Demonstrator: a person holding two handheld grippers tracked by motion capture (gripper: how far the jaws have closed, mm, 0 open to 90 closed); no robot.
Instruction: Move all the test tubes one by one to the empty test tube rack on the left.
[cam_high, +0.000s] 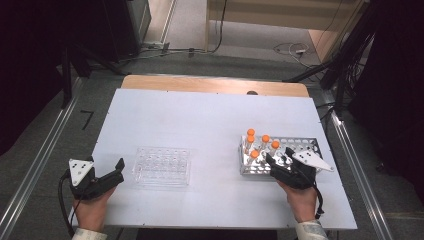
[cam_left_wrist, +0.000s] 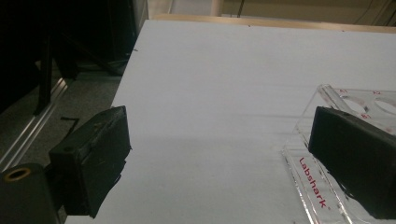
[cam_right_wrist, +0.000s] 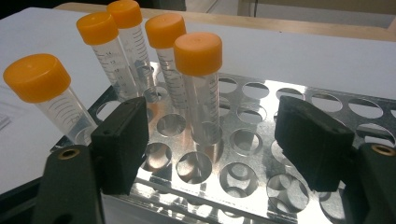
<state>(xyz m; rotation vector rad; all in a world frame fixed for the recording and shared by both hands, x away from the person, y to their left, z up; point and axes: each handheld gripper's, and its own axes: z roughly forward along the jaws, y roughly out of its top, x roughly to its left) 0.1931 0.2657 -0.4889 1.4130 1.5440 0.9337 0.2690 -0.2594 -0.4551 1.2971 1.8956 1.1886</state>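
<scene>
A shiny metal rack with round holes stands at the right of the white table and holds several clear tubes with orange caps. My right gripper is at the rack's near edge, open. In the right gripper view the rack lies under its gripper, and the nearest tube stands upright just ahead on the line between the jaws, with neither pad touching it. A clear plastic rack lies empty left of centre. My left gripper rests open at its left end; its right jaw overlaps the clear rack's corner.
The white board lies on a wooden tabletop whose far edge shows behind it. Metal rails run along both sides of the table. Cables lie on the floor beyond. Dark equipment stands at the far left and right.
</scene>
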